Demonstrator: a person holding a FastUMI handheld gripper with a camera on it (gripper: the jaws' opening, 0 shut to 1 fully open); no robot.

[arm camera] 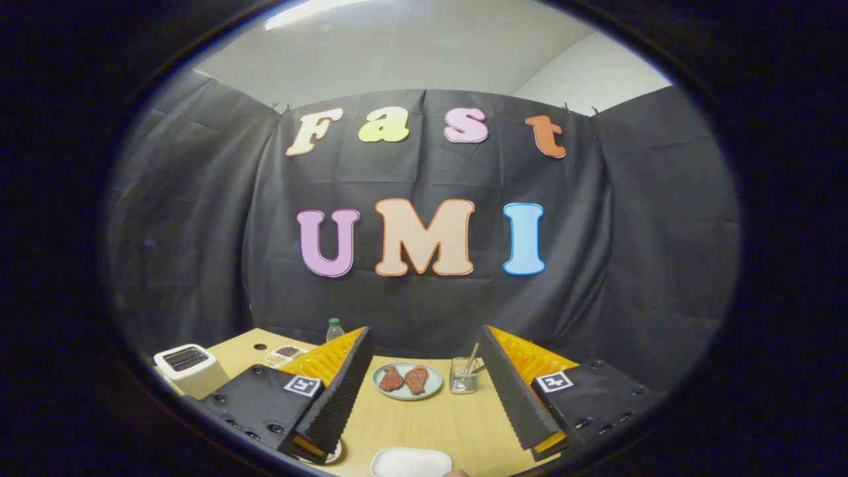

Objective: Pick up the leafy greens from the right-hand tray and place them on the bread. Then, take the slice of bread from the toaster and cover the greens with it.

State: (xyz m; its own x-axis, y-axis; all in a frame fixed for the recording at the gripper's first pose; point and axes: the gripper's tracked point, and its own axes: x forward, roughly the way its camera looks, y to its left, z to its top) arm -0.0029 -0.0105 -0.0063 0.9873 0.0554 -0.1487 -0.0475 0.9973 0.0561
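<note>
Two gripper (424,404) fingers stand wide apart above a wooden table (424,424), holding nothing. Between them, lower centre of the frame, sits a round plate (407,381) with two brown pieces and a glass (464,375). The white toaster (189,368) sits at lower left; no leafy greens can be made out.

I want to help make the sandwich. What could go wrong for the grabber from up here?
1. The gripper hangs open and holding nothing above the table, with a glass holding a utensil just ahead between its fingers; a low sweep might tip it.
2. The plate with brownish pieces sits beside that glass and could get nudged.
3. The white toaster stands near the table's edge beyond the left finger; a hard tug on its bread might shift it.
</note>
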